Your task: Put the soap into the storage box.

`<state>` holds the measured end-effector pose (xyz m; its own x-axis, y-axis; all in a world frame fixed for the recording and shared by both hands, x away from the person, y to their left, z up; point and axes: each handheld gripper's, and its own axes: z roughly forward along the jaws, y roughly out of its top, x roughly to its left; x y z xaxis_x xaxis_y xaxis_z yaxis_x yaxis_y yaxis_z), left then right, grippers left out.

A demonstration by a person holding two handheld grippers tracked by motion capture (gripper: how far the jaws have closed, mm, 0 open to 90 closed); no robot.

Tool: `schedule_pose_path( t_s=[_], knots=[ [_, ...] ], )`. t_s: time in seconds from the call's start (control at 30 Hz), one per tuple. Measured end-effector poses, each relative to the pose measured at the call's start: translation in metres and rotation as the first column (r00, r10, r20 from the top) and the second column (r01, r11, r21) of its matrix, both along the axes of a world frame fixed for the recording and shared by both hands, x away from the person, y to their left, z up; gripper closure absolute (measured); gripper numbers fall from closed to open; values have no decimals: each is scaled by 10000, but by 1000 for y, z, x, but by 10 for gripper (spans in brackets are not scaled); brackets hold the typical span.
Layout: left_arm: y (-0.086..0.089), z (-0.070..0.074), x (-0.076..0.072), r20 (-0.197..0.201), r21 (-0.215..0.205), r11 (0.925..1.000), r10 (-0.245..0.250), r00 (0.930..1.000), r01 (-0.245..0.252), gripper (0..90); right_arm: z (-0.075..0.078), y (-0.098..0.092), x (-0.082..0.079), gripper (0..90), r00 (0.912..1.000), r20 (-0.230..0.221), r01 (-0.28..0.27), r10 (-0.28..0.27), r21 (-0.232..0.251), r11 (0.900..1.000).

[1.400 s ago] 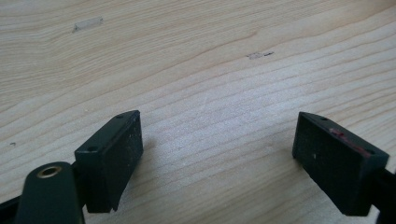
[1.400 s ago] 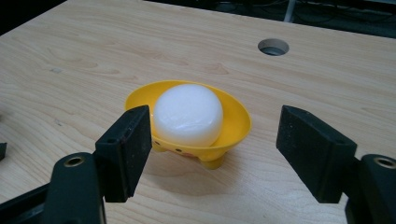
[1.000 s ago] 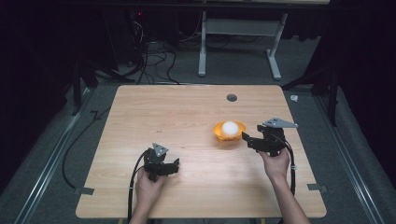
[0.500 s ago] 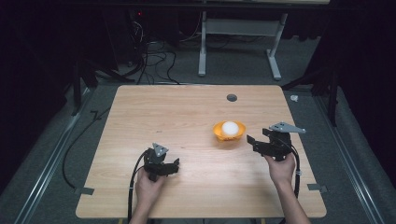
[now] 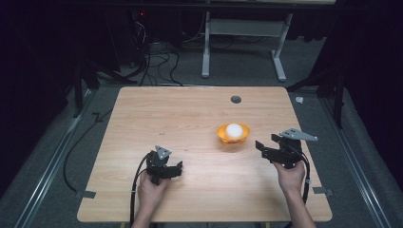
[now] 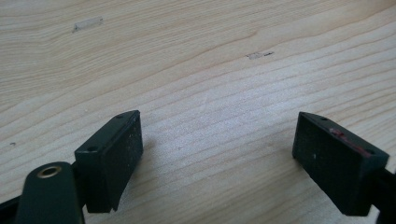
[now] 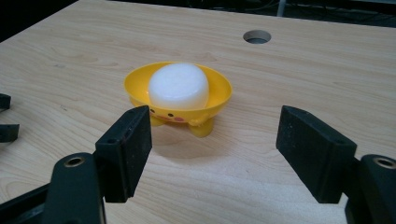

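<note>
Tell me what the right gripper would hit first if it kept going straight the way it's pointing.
Probably the yellow bowl holding the white lump. The right gripper is open, and the bowl sits ahead, slightly toward its left jaw. Height is hard to judge, so it might pass over the rim.

Pale matt wood-grain surface (image 7: 327, 60); glossy yellow plastic bowl (image 7: 219, 93) holding a smooth white lump (image 7: 179, 85), possibly soap; matt black jaws.

Bright, evenly lit table (image 5: 190, 114); dark surroundings; soft shadows.
</note>
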<state>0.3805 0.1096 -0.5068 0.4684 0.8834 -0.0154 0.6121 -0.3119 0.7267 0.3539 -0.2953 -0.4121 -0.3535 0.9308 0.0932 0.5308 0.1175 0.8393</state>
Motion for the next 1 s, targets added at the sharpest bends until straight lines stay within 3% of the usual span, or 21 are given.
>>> schedule_pose_path(
  t_s=[1.0],
  knots=[
    [0,0,0,1,1,10000,5,10000,-5,165,-7,-5,-23,272,10000,35,36,-37,192,9998]
  ],
)
